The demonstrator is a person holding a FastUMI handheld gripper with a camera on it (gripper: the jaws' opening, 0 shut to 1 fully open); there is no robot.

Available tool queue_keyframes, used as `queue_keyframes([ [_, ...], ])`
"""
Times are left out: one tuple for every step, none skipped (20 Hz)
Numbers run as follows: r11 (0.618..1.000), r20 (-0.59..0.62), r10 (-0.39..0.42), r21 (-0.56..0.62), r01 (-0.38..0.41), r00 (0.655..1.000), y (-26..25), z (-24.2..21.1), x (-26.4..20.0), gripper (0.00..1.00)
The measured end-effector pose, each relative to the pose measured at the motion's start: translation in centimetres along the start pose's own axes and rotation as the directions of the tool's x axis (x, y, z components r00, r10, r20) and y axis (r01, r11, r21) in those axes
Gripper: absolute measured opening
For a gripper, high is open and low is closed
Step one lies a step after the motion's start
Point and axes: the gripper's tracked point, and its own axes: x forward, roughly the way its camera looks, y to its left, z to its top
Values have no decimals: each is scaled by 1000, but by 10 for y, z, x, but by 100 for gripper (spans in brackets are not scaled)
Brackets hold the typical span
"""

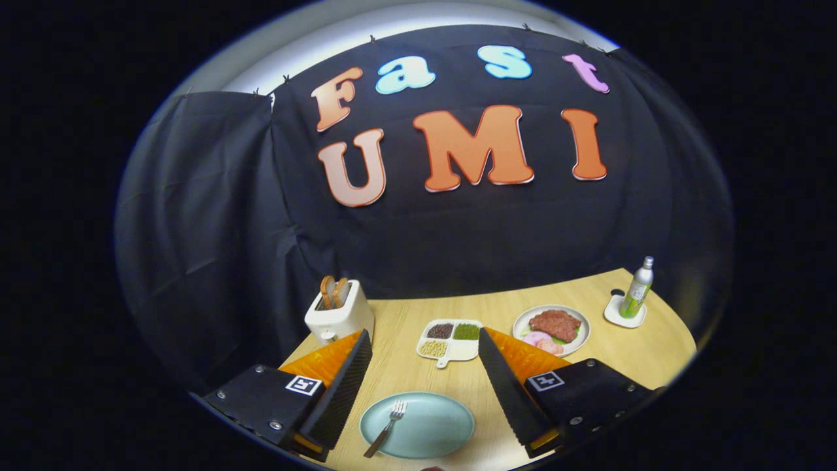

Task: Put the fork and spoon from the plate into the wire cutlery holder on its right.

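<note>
- I look forward along my gripper from above a pale wooden table, with black cloth hanging as the wall behind it.
- The two fingers are spread wide apart and hold nothing; they hang in the air above the table.
- Between the fingers, near their bases, lies a round light-blue plate flat on the table.
- A metal fork rests on the left part of the plate, prongs pointing away from me, its handle running back over the plate's near-left rim.
- I cannot make out a spoon on the plate, and I cannot make out a wire cutlery holder either.
- Just beyond the fingertips, between them, sits a white divided tray with dark, green and pale fillings in its sections.
- To the right of the tray, beyond the right finger, is a white plate of food with a reddish-brown piece on top and pink slices beside it.
- Farther right, a green bottle with a silver cap stands upright on a small white coaster.
- Beyond the left finger stands a white toaster with two brown slices of bread poking out of its top.
</note>
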Motion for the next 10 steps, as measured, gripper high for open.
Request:
queue_keyframes([
  [1000,-51,11,3,-11,999,9,-14,6,98],
  [1000,-100,14,8,-13,995,16,-30,12,98],
  [1000,-150,18,11,-17,989,22,-45,18,98],
  [1000,-194,12,12,-10,981,26,-60,25,98],
  [1000,-248,5,8,-3,969,29,-79,30,98],
  [1000,-293,3,7,-1,956,32,-94,36,97],
  [1000,-339,6,6,-5,941,36,-108,40,97],
  [1000,-381,7,6,-5,924,39,-122,44,96],
  [1000,-425,15,9,-12,905,41,-136,45,95],
  [1000,-460,20,13,-16,888,45,-147,48,94],
])
